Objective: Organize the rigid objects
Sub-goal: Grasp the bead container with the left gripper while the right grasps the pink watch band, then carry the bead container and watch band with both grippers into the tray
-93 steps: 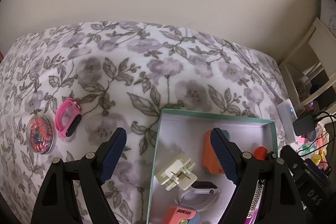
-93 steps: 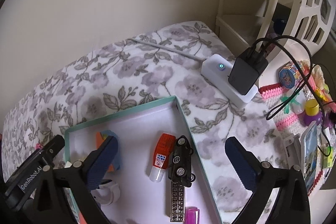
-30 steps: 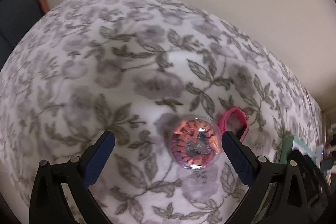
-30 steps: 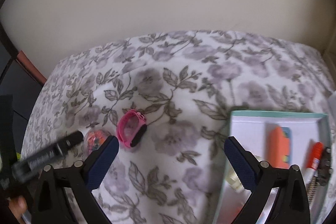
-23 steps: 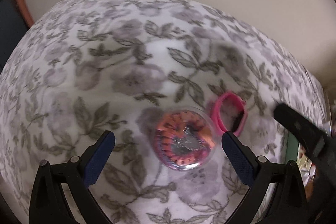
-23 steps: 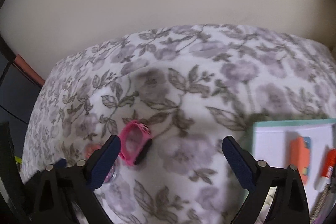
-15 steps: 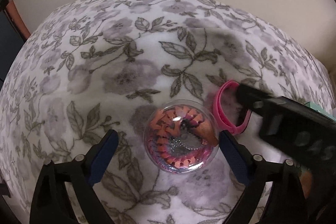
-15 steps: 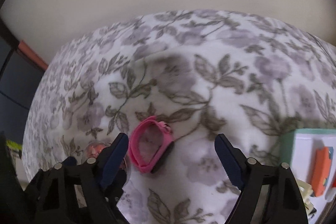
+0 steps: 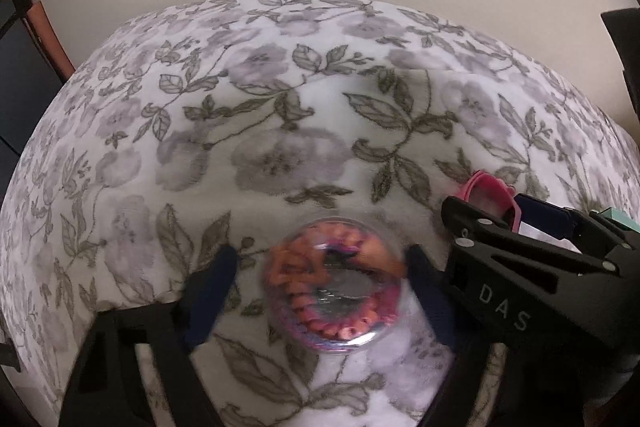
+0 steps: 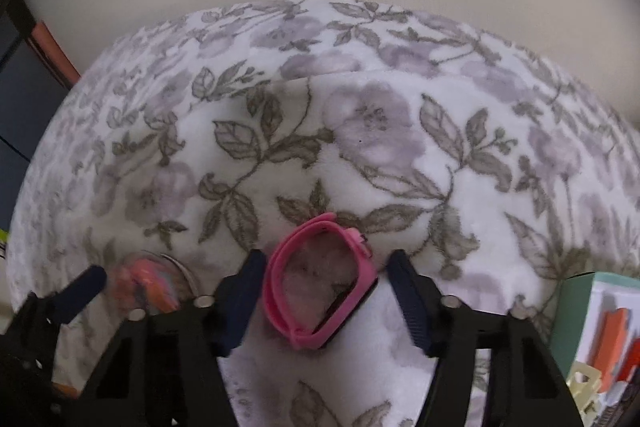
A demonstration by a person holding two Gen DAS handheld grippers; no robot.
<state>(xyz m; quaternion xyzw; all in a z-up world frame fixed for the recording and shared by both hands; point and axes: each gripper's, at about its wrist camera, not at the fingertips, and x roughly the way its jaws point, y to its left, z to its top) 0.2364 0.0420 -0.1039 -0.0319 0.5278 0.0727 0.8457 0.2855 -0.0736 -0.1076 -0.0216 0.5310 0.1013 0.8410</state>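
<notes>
Round clear case of orange beads lies flat on the floral blanket, pink wristband just beside it, box off to my right; risk as I judge it: domed case squirting from the pads, band collapsing, soft blanket snagging fingertips. My left gripper brackets the case, jaws wide, contact unclear; right gripper straddles the band, open, holding nothing.

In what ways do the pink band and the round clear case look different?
The pink band is an open loop with a dark face; the round clear case is a closed disc with orange contents. The band sits between the right gripper fingers, the case between the left gripper fingers. Both lie on the floral blanket.
</notes>
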